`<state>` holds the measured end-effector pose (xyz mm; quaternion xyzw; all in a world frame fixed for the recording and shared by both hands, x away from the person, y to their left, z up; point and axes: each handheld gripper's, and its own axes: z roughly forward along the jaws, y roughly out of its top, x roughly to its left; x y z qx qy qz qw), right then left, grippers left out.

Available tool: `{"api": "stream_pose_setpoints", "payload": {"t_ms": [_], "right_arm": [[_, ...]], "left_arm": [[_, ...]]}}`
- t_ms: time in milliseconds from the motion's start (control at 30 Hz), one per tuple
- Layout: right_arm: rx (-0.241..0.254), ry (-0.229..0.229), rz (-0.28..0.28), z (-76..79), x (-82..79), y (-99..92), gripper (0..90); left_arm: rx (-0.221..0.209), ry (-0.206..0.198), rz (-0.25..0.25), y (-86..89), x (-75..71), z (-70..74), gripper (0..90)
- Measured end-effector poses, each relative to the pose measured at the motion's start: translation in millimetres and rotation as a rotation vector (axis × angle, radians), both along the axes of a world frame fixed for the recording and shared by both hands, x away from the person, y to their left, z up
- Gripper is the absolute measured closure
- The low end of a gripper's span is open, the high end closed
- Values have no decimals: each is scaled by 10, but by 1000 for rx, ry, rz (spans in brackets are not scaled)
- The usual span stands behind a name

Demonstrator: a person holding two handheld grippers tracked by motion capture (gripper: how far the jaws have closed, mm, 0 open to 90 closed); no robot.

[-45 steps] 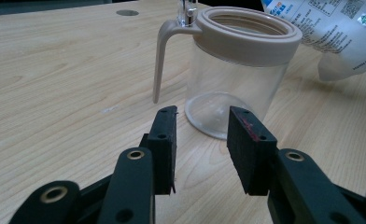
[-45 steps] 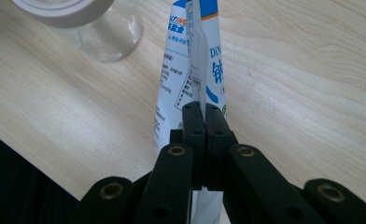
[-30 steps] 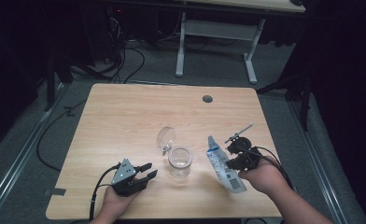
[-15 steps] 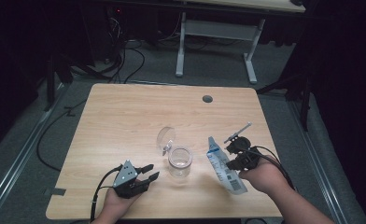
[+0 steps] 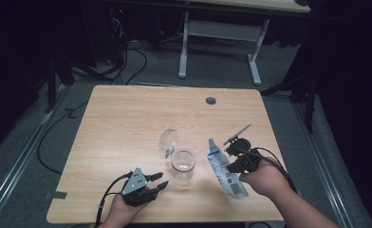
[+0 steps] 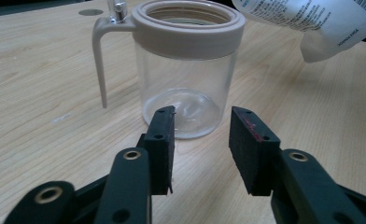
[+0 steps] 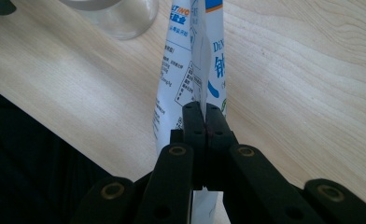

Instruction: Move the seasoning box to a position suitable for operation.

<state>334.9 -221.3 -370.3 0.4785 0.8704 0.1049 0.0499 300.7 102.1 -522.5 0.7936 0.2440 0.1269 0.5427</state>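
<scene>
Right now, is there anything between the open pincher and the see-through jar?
No. In the left gripper view, bare wooden table lies between the left gripper and the clear jar; its jaws stand apart, just short of the jar.

A: Can the pouch (image 7: 190, 70) print be read?
B: No, too small. Its top is cut off in the right gripper view.
A: And the jar (image 6: 186, 60) lid?
B: Cut off in the left gripper view.

Left tongs (image 5: 156, 181) with jaws apart, closing; right tongs (image 5: 230, 163) clamped
</scene>
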Motion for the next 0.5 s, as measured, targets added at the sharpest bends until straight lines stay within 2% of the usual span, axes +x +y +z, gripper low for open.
{"api": "stream_pose_setpoints", "payload": {"t_ms": [267,367,400,500], "right_arm": [[-11,-3,10,61,15,103,900],[-17,6,-1,84,8,164,900],[-18,-2,20,84,17,168,900],[-16,9,17,105,12,230,900]], "left_arm": [[-19,-12,-22,-90,-50,7,626],[-18,-17,-29,-141,-70,5,634],[-16,-18,-35,-166,-78,4,634],[-12,-24,-51,-236,-103,2,626]]}}
